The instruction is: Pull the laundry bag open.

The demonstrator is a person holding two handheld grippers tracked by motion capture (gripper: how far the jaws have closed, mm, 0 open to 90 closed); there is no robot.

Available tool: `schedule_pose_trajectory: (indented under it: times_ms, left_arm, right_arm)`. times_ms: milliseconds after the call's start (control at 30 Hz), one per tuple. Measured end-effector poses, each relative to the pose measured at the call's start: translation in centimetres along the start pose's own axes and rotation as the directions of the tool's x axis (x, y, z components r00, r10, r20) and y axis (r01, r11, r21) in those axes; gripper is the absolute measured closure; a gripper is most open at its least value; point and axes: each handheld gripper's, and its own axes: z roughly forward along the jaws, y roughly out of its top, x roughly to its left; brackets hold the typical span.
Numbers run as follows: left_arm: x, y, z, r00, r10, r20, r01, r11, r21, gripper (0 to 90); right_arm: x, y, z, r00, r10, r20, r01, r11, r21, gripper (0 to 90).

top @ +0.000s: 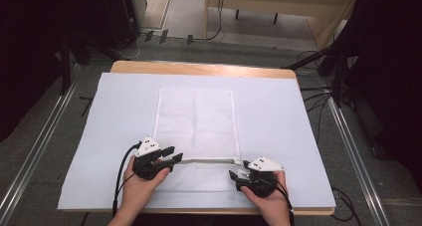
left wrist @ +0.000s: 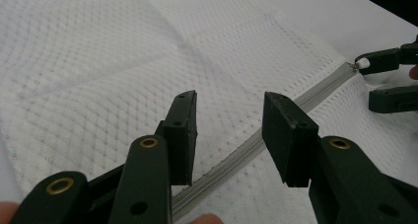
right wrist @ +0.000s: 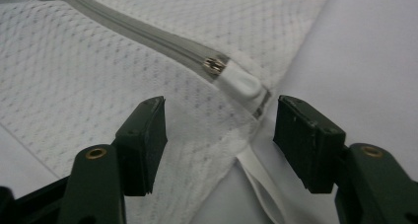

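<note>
**mesh_fan:** On the tabletop (top: 308, 136) there's a pale sheet (top: 114, 136) laid out, and a white mesh bag (top: 196, 121) lying flat in the middle of it, long side running away from the person. A grey zipper (top: 206, 161) crosses the bag near its close end.

**gripnerd:** Where are the tongs sitting relative to it?

**mesh_fan:** One at each end of that zipper. Left tongs (top: 171, 155) are at the bag's left edge, right tongs (top: 238, 173) at the right edge, each held in a hand, left hand (top: 142, 183) and right hand (top: 268, 198).

**gripnerd:** Clamped on anything?

**mesh_fan:** Nope, both released. From the left gripper view the left tongs (left wrist: 229, 135) are spread wide, with the zipper (left wrist: 246, 147) running on the mesh between and below the two jaws, not pinched. The right tongs show far off at the zipper's other end.

**gripnerd:** And the right side?

**mesh_fan:** Right gripper view has the right tongs (right wrist: 219, 142) gaping too. The metal slider (right wrist: 213, 64) and its white pull tab (right wrist: 241, 83) sit just beyond the jaws, roughly between them, not touched. A white strap (right wrist: 261, 182) trails off the bag's corner toward the camera, lying on the sheet between the jaws.
</note>
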Motion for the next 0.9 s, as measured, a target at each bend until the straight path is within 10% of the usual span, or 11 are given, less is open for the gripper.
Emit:
schedule_pose_trajectory:
  times_ms: [300, 467, 900]
  left_arm:
    - [-2.6, 0.6, 1.5, 0.9975, 0.033, 0.063, -0.034, 0.9991, 0.026, 58.0]
    - [-5.4, 1.6, 3.3, 0.9882, 0.087, 0.126, -0.093, 0.9948, 0.042, 57.6]
    - [-8.6, 2.8, 7.3, 0.98, 0.117, 0.161, -0.133, 0.9867, 0.093, 73.8]
  right_arm:
    - [0.9, -0.1, 0.2, 0.9946, -0.007, 0.104, 0.008, 1.0, -0.006, 66.9]
    - [0.4, 0.0, 0.1, 0.9969, 0.028, 0.074, -0.027, 1.0, -0.016, 86.4]
    - [1.3, 0.5, -0.8, 0.9975, -0.046, 0.054, 0.052, 0.993, -0.107, 88.5]
